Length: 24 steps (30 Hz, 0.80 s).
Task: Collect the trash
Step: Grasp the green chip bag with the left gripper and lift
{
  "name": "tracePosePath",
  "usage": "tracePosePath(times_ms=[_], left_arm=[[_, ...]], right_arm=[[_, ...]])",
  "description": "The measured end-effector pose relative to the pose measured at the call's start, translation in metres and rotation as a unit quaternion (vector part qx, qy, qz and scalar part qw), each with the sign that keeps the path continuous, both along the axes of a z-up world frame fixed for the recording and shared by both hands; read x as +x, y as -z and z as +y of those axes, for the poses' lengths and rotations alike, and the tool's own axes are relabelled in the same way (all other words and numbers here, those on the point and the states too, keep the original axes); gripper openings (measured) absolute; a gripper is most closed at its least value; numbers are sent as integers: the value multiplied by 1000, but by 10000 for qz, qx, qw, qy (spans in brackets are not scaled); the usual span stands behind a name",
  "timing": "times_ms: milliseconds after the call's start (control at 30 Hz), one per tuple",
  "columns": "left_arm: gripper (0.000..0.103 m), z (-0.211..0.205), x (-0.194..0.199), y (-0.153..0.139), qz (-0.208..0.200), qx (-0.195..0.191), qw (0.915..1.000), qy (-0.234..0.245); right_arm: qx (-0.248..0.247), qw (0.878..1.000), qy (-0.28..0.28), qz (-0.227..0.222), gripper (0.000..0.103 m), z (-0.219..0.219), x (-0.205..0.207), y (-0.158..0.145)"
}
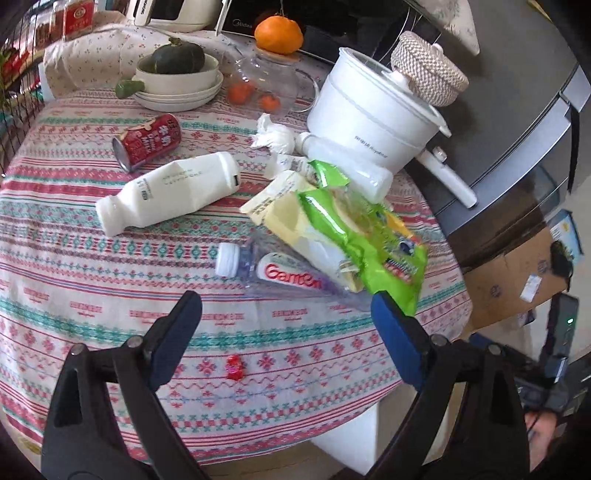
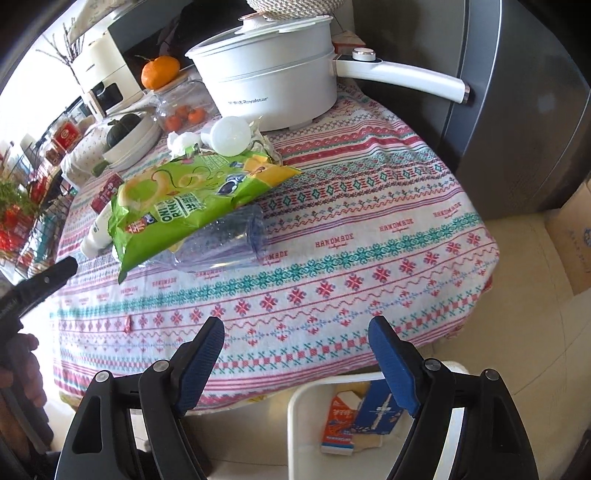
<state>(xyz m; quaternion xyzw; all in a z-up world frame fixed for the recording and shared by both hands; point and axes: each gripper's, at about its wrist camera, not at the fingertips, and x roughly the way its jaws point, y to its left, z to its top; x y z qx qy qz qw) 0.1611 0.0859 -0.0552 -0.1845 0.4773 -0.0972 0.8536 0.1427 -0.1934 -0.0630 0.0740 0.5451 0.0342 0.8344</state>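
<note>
Trash lies on a patterned tablecloth (image 1: 110,314): a green snack bag (image 1: 369,236) (image 2: 184,199) over a clear water bottle (image 1: 273,271) (image 2: 225,243), a white milk bottle (image 1: 170,192), a red can (image 1: 147,142), a crumpled tissue (image 1: 273,134) and a small red wrapper (image 1: 235,366). My left gripper (image 1: 284,310) is open and empty, just short of the water bottle. My right gripper (image 2: 295,336) is open and empty above the table's near edge, over a white bin (image 2: 295,406) that holds cartons (image 2: 340,421).
A white electric pot (image 1: 369,122) (image 2: 273,74) stands at the back, with a woven basket (image 1: 428,70), an orange (image 1: 279,33), a glass jar (image 1: 266,85) and a bowl with a green squash (image 1: 177,70). A dark fridge (image 2: 517,110) and a cardboard box (image 1: 517,273) stand to the right.
</note>
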Motion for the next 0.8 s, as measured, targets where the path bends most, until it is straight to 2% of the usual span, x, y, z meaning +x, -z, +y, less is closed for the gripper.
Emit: tracePosePath(times_ms=[67,133,233,367,500,633,800], left_arm=[[86,-12,6,3,48,-226,9997,84],[73,-26,13,11,161,-368,9990,185],[60,-43,23,23,289,-589,9976,240],[50,-53,32,29,292,-847,9959,135],[26,-56,35,35,380,-1043,9938,-10],[17,-58,29,23,191,-1054,9942,25],[15,-61,14,-1,-180,-757,9967,248]], right_arm=[[81,9999,74,45,82,0,4,3],[142,9998,130,82,82,-1,7,5],[173,9996,219,105,82,-3,9,7],[220,9993,290,99,82,-7,7,7],[122,9993,338,127,82,-11,3,9],[2,9993,312,198,82,-13,-2,11],[-136,9994,284,174,82,-17,-9,9]])
